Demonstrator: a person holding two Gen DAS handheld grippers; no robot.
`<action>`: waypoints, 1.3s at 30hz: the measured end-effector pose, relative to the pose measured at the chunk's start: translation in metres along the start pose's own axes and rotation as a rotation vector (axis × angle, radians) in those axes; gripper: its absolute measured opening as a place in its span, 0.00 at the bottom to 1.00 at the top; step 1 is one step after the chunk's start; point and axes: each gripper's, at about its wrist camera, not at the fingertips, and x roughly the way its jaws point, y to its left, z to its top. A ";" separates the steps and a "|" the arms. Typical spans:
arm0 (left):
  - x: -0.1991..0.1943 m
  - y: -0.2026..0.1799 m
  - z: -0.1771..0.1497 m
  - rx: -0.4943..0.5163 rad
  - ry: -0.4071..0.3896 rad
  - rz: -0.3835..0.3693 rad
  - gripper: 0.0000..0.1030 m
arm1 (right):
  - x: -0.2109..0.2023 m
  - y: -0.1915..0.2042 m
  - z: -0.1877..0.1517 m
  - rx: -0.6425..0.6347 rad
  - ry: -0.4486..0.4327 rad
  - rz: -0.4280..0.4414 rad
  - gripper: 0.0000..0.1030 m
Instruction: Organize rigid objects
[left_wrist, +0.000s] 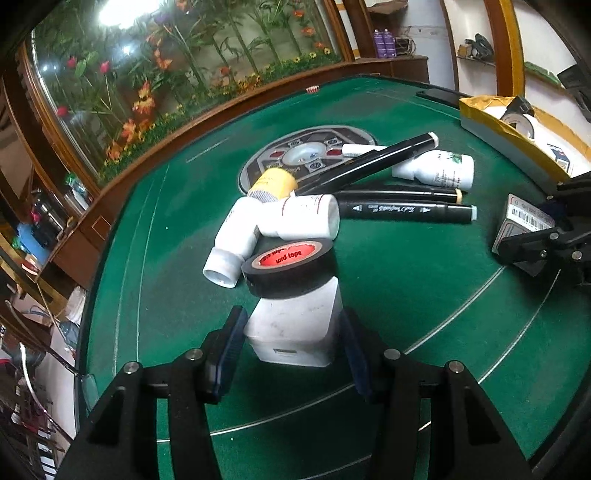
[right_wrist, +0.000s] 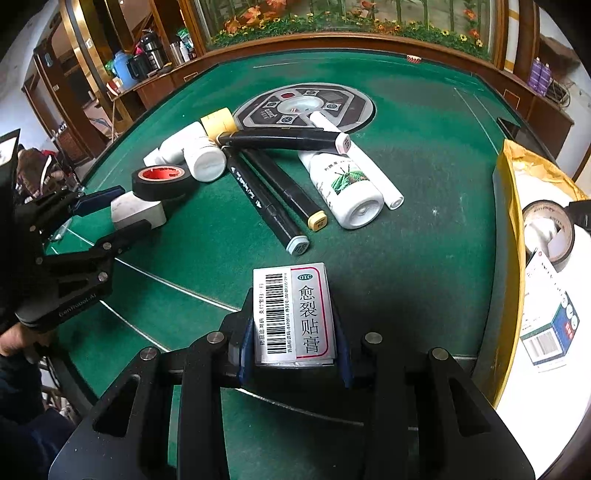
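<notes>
White charger block (left_wrist: 291, 325) sits between the spread left tongs (left_wrist: 291, 354), black tape roll (left_wrist: 290, 271) atop it; right tongs (right_wrist: 295, 354) pinch silver box (right_wrist: 291, 314) on green tabletop (right_wrist: 424, 240).

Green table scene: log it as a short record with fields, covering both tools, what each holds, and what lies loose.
surface: green felt table
left tool: jaws astride the white block, small gaps at the pads
on the block: black tape roll, leaning on its far end
right tool: shut on the silver medicine box
loose: black markers, white bottles, yellow-capped bottle
right edge: open box holding another tape roll
</notes>
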 end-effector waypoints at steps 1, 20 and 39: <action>-0.001 -0.001 0.000 0.005 -0.003 0.003 0.50 | 0.000 0.000 0.000 0.001 0.000 0.003 0.34; -0.027 -0.019 0.016 0.064 -0.081 0.052 0.49 | -0.022 0.002 -0.003 -0.004 -0.069 0.054 0.34; -0.048 -0.044 0.027 0.131 -0.119 0.085 0.49 | -0.043 -0.017 -0.010 0.032 -0.140 0.084 0.34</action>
